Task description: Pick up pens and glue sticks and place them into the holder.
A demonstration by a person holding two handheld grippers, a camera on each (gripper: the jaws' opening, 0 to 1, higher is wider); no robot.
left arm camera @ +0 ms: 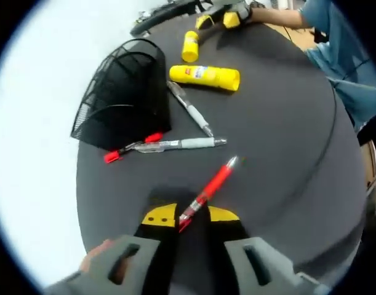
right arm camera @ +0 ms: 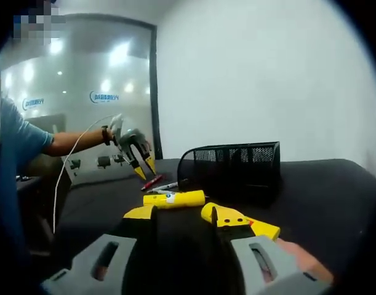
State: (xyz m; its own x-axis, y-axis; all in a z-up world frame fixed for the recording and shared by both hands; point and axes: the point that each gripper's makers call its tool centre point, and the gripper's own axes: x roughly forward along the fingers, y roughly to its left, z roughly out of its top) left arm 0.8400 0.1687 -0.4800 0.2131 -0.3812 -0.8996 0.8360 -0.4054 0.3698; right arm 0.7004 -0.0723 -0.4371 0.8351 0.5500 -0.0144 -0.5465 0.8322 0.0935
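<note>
A black mesh holder [left arm camera: 123,92] [right arm camera: 234,166] stands on the round dark table [left arm camera: 286,153]. A red pen [left arm camera: 207,192] [right arm camera: 152,181] lies with its rear end between the jaws of my left gripper [left arm camera: 191,215] [right arm camera: 146,171], which stand apart around it. A large yellow glue stick [left arm camera: 205,77] [right arm camera: 174,199] lies beside the holder, a small one [left arm camera: 189,46] [right arm camera: 264,230] beyond it. My right gripper [left arm camera: 217,19] [right arm camera: 178,215] is open near the small glue stick, holding nothing. A silver pen [left arm camera: 191,109] and a red-capped pen [left arm camera: 163,145] lie by the holder.
A person in blue [left arm camera: 341,55] stands at the table's far edge, with an arm [right arm camera: 71,141] reaching over it. The table's edge curves close behind the holder. Open dark tabletop spreads to the right of the pens.
</note>
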